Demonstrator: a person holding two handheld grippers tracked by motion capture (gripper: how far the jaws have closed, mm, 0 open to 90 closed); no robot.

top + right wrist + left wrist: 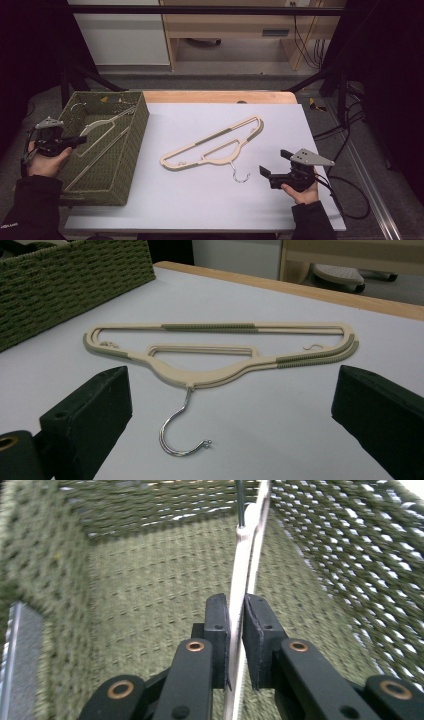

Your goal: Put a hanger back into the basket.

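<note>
Left gripper: jaws nearly closed, with the thin cream bar of a hanger between the pads, inside the green woven basket at the table's left. Right gripper: jaws wide apart, nothing between them, low over the white table at near right. Second cream hanger lies flat mid-table, metal hook pointing toward the right gripper.

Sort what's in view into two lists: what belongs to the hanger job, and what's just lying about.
In the job: left gripper, fingers around the hanger in the basket; green woven basket; hanger on the table; right gripper, fingers open.

Lying about: floor cables; wooden furniture behind.
</note>
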